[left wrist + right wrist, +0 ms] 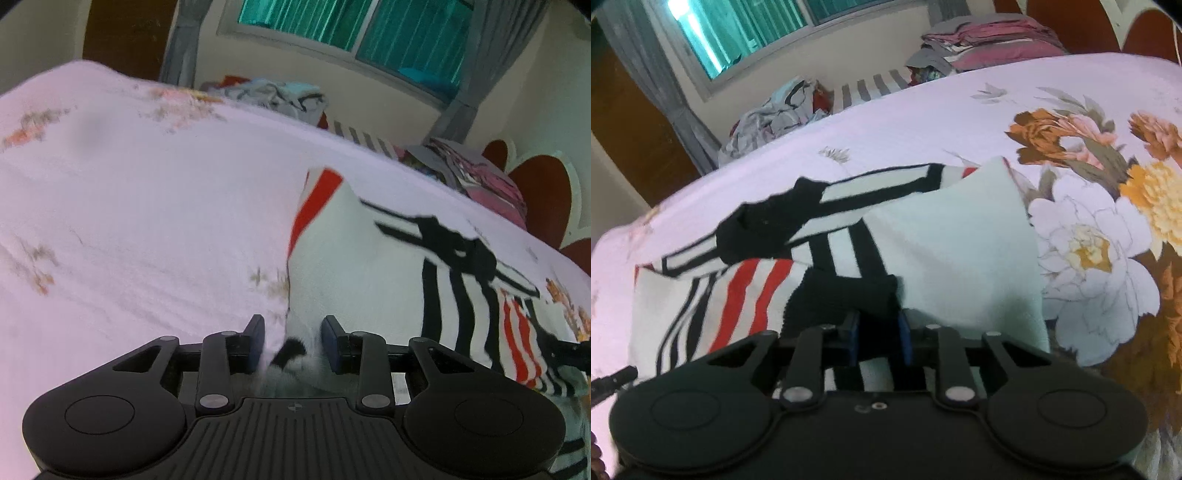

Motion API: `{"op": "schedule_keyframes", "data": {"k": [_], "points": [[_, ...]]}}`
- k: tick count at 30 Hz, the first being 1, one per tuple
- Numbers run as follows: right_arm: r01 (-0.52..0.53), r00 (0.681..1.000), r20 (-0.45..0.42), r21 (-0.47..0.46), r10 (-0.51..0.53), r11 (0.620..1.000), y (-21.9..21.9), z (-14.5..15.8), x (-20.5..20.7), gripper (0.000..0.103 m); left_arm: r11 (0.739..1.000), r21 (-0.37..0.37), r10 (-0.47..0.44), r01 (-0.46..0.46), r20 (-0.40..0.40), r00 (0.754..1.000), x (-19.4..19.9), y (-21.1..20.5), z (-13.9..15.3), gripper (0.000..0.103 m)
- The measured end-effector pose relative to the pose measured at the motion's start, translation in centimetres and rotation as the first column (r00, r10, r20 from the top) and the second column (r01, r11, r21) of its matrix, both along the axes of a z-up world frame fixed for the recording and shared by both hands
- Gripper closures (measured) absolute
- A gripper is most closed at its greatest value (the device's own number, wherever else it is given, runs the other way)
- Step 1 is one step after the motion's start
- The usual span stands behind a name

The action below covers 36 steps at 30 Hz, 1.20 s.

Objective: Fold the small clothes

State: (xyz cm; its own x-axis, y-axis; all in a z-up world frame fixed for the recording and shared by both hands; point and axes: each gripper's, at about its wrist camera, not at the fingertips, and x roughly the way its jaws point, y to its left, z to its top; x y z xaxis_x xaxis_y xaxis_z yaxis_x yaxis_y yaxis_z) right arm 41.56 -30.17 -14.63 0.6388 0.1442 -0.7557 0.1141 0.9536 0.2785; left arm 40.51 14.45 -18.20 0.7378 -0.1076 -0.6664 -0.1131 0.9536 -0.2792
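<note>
A small white garment with black and red stripes (369,266) lies on the bed, partly folded. My left gripper (293,341) stands with its jaws apart around a bunched white and black edge of the garment, with gaps at both pads. In the right wrist view the garment (942,236) spreads across the middle, with a black waistband piece and a white flap on the right. My right gripper (877,338) has its jaws close together around a black part of the garment; whether the pads press it is unclear.
The bed sheet (147,206) is pale pink with a large flower print (1100,206). A heap of loose clothes (775,114) lies at the far edge under the window. A stack of folded clothes (990,40) sits by the red headboard (543,195).
</note>
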Motion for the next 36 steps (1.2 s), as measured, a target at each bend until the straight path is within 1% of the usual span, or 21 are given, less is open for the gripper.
{"op": "schedule_keyframes", "data": {"k": [3, 5, 6, 7, 8, 10, 12, 16, 21, 23, 25, 27, 28, 30, 31, 32, 34, 36], "points": [[0.005, 0.999, 0.032, 0.000, -0.005, 1.000, -0.3, 0.9, 0.0, 0.069, 1.000, -0.019, 0.018, -0.018, 0.012, 1.000, 1.0, 0.3, 1.1, 0.069], [0.004, 0.999, 0.050, 0.011, -0.005, 1.000, -0.2, 1.4, 0.2, 0.069, 0.999, -0.029, 0.017, -0.017, 0.009, 1.000, 2.0, 0.3, 1.5, 0.062], [0.000, 0.998, 0.056, 0.013, -0.001, 1.000, -0.1, 1.6, 0.4, 0.069, 1.000, -0.024, 0.015, -0.014, 0.010, 1.000, 2.6, 0.1, 1.6, 0.056], [-0.005, 0.998, 0.059, 0.011, 0.004, 1.000, 0.2, 1.7, 0.6, 0.068, 1.000, -0.011, 0.005, -0.005, 0.014, 1.000, 3.3, -0.2, 1.6, 0.053], [-0.015, 0.998, 0.061, 0.006, 0.014, 1.000, 0.5, 1.7, 0.8, 0.068, 1.000, 0.003, -0.001, 0.001, 0.017, 1.000, 3.8, -0.5, 1.6, 0.053], [-0.034, 0.998, 0.058, 0.002, 0.034, 0.999, 1.3, 1.5, 1.1, 0.063, 1.000, 0.021, -0.002, 0.001, 0.013, 1.000, 5.2, -0.9, 1.4, 0.052], [-0.053, 0.997, 0.055, 0.005, 0.052, 0.999, 2.1, 1.3, 1.3, 0.061, 1.000, 0.010, 0.013, -0.013, -0.006, 1.000, 6.7, -0.7, 0.8, 0.052], [-0.072, 0.996, 0.058, -0.007, 0.072, 0.997, 3.4, 1.0, 1.8, 0.061, 0.999, -0.003, 0.048, -0.048, -0.025, 0.999, 8.7, -0.4, -0.4, 0.052], [-0.100, 0.993, 0.061, -0.028, 0.101, 0.995, 4.6, 0.7, 2.4, 0.061, 0.996, 0.041, 0.084, -0.084, 0.004, 0.996, 9.7, -0.4, -1.4, 0.052], [-0.107, 0.992, 0.060, -0.039, 0.109, 0.994, 4.9, 0.5, 2.7, 0.061, 0.994, 0.044, 0.103, -0.103, 0.010, 0.995, 10.1, -0.1, -1.7, 0.052], [-0.113, 0.992, 0.051, -0.057, 0.116, 0.992, 5.0, 0.0, 2.9, 0.062, 0.993, 0.062, 0.102, -0.103, 0.017, 0.995, 10.4, -0.2, -1.8, 0.052], [-0.109, 0.994, 0.017, -0.132, 0.112, 0.985, 5.1, -0.8, 3.3, 0.064, 0.992, 0.086, 0.091, -0.092, 0.021, 0.996, 10.4, -0.5, -1.8, 0.052], [-0.113, 0.993, 0.011, -0.153, 0.116, 0.982, 4.8, -1.1, 3.4, 0.069, 0.992, 0.082, 0.092, -0.094, 0.020, 0.996, 10.3, -0.4, -1.5, 0.052], [-0.111, 0.993, 0.014, -0.145, 0.114, 0.983, 4.5, -0.7, 3.2, 0.070, 0.992, 0.086, 0.096, -0.098, 0.026, 0.995, 9.6, -0.5, -0.6, 0.052], [-0.108, 0.993, 0.021, -0.149, 0.112, 0.983, 4.5, -0.3, 2.9, 0.066, 0.992, 0.089, 0.084, -0.087, 0.039, 0.996, 9.1, -0.7, -0.1, 0.052], [-0.111, 0.992, 0.035, -0.155, 0.118, 0.982, 4.6, 0.2, 2.6, 0.063, 0.993, 0.097, 0.063, -0.068, 0.054, 0.997, 8.5, -1.0, 0.6, 0.052], [-0.131, 0.989, 0.053, -0.141, 0.139, 0.981, 4.9, 0.8, 1.8, 0.063, 0.993, 0.114, 0.021, -0.030, 0.075, 0.997, 6.9, -2.1, 1.7, 0.052], [-0.150, 0.985, 0.068, -0.127, 0.159, 0.981, 5.4, 1.4, 1.0, 0.063, 0.993, 0.114, -0.035, 0.025, 0.080, 0.996, 5.4, -3.2, 2.5, 0.052]]}}
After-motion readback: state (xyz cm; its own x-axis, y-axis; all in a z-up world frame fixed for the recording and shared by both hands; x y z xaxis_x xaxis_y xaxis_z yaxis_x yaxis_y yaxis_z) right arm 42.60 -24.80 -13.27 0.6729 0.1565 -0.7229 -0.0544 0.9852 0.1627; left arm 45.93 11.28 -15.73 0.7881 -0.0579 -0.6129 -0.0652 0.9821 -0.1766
